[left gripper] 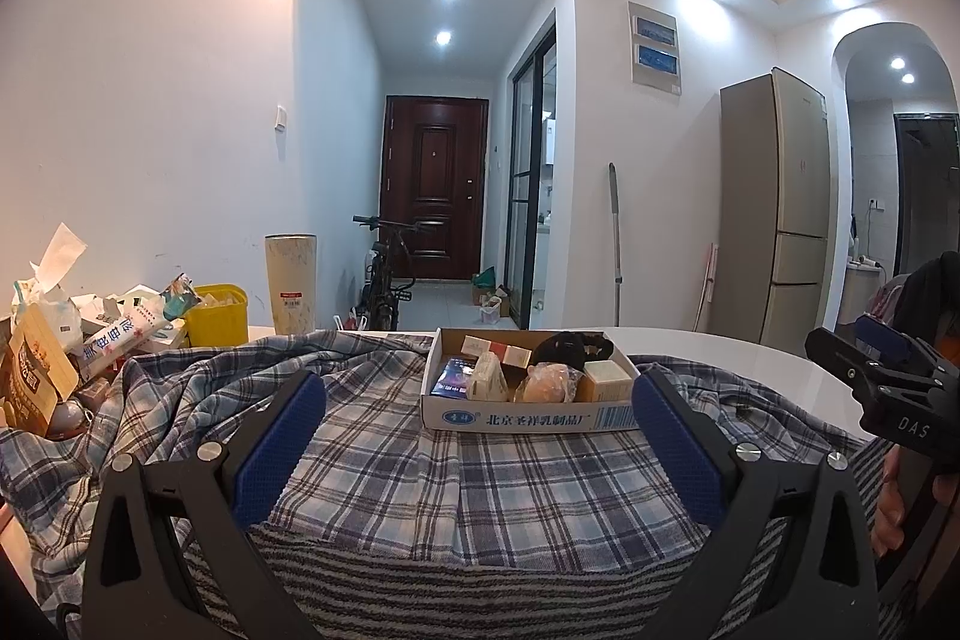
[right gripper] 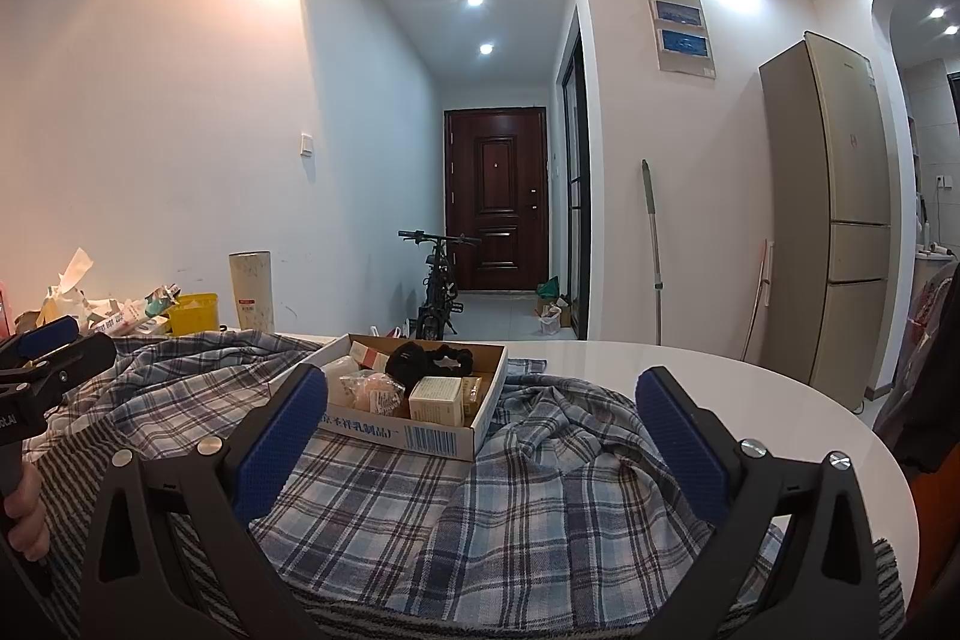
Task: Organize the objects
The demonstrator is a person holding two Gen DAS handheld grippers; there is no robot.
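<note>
Hovering wide apart, left gripper (left gripper: 480,436) and right gripper (right gripper: 480,436) should probably approach the cardboard box (left gripper: 528,415) mid-tabletop squarely, avoiding the plaid cloth (left gripper: 384,466).

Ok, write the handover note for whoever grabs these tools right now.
Left tool: open, empty, hovering over the plaid cloth.
Right tool: open, empty, beside it.
Cardboard box sits on the cloth, holding small boxes, a wrapped bun and a black hair tie.
Clutter pile, yellow tub and tall cup stand at the table's far left.
Done: nothing evident. Left: sort the loose things.
</note>
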